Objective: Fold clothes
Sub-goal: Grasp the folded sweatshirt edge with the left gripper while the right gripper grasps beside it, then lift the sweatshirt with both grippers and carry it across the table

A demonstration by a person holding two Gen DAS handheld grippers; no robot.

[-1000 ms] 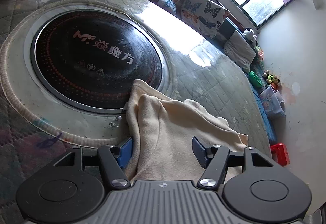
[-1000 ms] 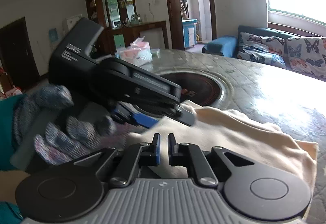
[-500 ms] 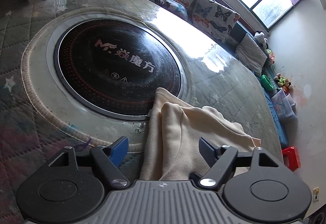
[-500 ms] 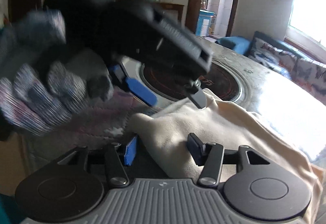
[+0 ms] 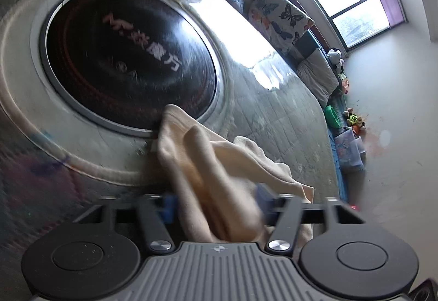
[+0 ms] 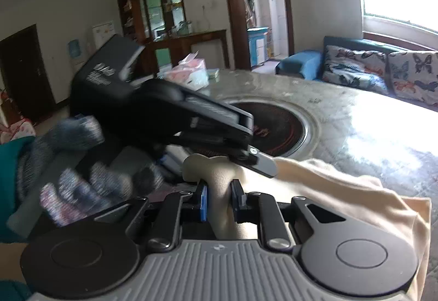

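Right hand-held gripper [image 6: 218,201]: clamped on a cream garment [image 6: 342,191] fold.
Left hand-held gripper [image 5: 216,205]: fingers apart, astride cloth.
Risk: fold slipped if pulled unevenly.

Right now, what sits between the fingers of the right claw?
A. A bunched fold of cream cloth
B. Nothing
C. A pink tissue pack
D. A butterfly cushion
A: in the right wrist view, the right claw pinches a bunched fold of the cream cloth garment.

We are holding our right tool [image 6: 219,198] with its fingers pressing inward on both sides, while our gloved left hand [image 6: 82,175] is gripping the left tool [image 5: 216,202], fingers spread wide.
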